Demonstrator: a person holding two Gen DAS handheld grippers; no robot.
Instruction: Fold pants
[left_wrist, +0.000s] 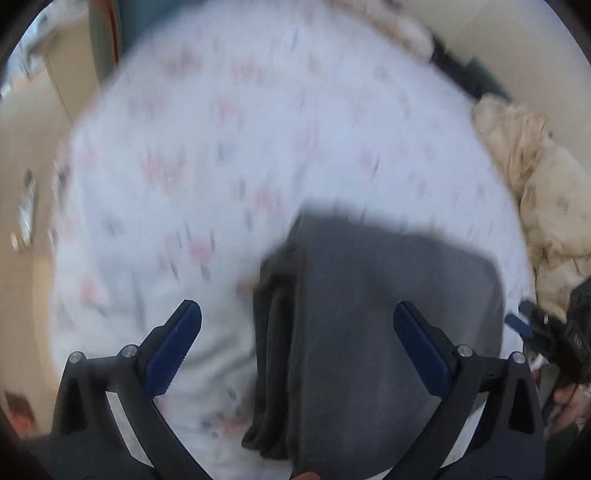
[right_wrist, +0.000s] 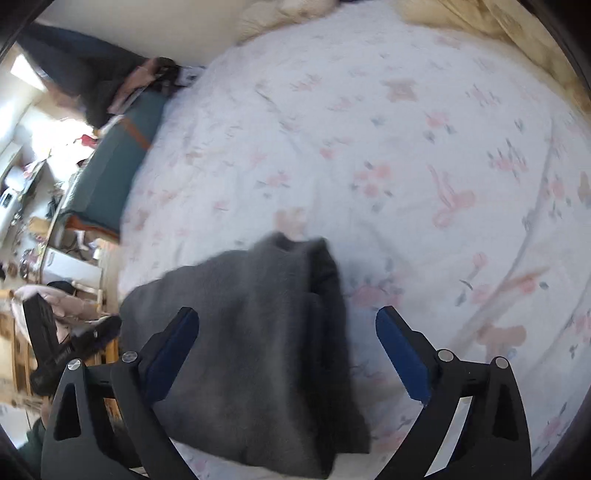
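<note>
A bed (right_wrist: 424, 155) with a white sheet printed in pink flowers fills both views. Nearest me, the grey pants (left_wrist: 369, 314) lie folded on it — in the left view they sit between my left hand-held gripper's (left_wrist: 297, 334) spread fingers, which clamp nothing. My right hand-held gripper (right_wrist: 287, 341) also stands wide apart over the pants, gripping nothing. Beyond the pants lies bare sheet — then a cream blanket (left_wrist: 535, 192) bunched at the bed's edge.

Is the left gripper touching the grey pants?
Apart. In the left wrist view the left gripper is wide open; the pants lie on the sheet between its fingers, neither pad pressing them.
</note>
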